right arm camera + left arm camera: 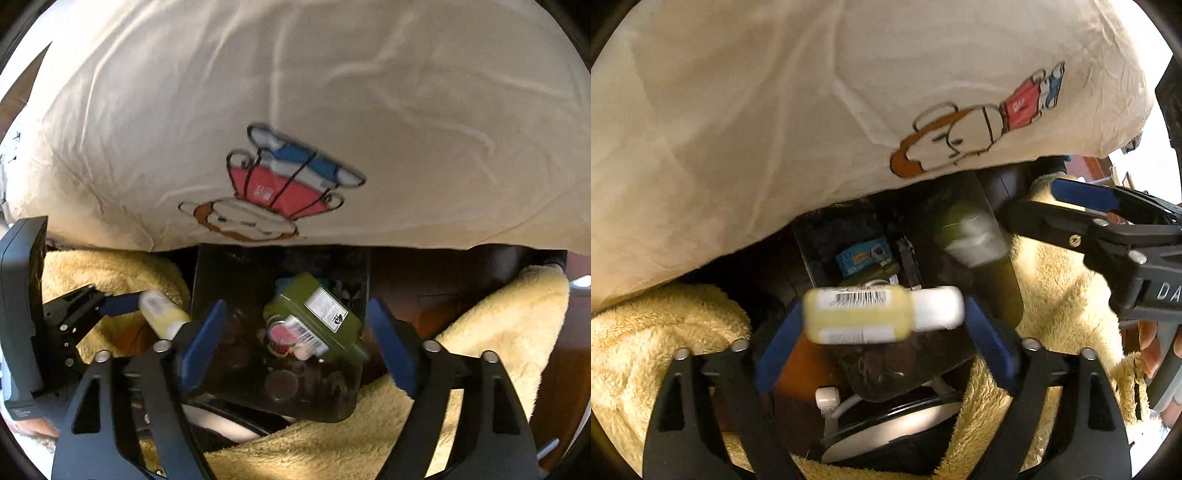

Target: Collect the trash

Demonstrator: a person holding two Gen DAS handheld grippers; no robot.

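My left gripper [882, 317] is shut on a small pale-yellow bottle [864, 314] with a white cap and a barcode label, held crosswise above the dark trash bin [1004, 291]. It also shows in the right wrist view [162, 314], left of the bin [229, 280]. My right gripper [295, 336] is open and empty over the bin. A green box [325, 317] with a white label and a red-topped item [282, 334] are in or just above the bin, blurred. In the left wrist view the green box [967, 236] is blurred by the right gripper [1034, 210], with a blue packet [862, 256] inside the bin.
A cream pillow with a cartoon print [812, 110] [295, 110] overhangs the bin from behind. Yellow fleece blanket [653, 332] [498, 332] lies on both sides. A white cable and round dark-rimmed object [886, 428] sit below the bin.
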